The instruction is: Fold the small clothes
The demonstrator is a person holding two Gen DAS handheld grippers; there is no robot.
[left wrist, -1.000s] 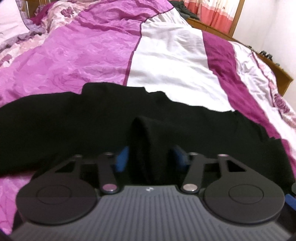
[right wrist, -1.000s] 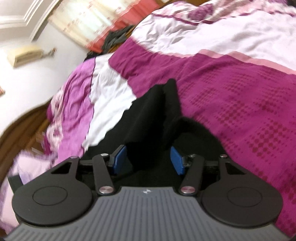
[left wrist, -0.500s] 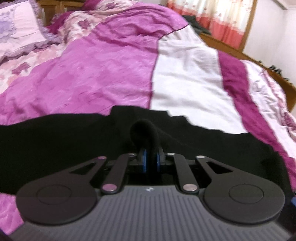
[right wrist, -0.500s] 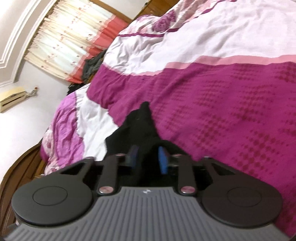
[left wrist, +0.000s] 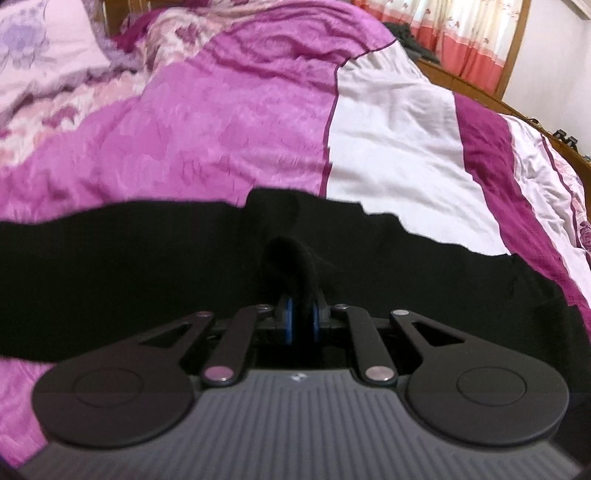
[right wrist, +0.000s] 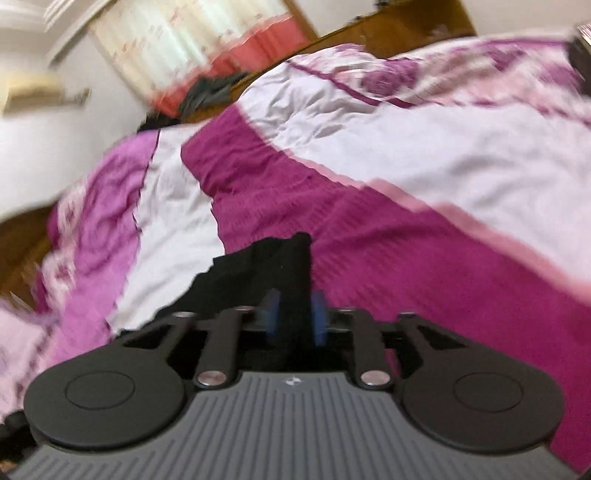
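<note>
A black garment [left wrist: 155, 266] lay spread across a bed, on a quilt [left wrist: 229, 140] of pink, white and deep magenta bands. In the left wrist view, the left hand-held gripper [left wrist: 301, 320] had its blue pads drawn close together, pinching a raised tuft of the garment near its middle edge. The cloth looked matte and slightly fuzzy, like a soft knit, with no shine and no stiff seams visible. It probably weighed little and would sag and drape wherever it was not supported, so an edge or corner seemed the best place to hold it, with both grips kept level.

In the right wrist view, which was blurred, the right hand-held gripper [right wrist: 295, 317] was likewise narrowed on a strip of the same garment at its end, over the magenta band. The fabric between its pads stood up in a thin fold. The quilt beneath was puckered and textured, likely offering some friction against sliding. Beyond the bed stood a wooden frame [left wrist: 480, 88] and patterned curtains [left wrist: 461, 33].
</note>
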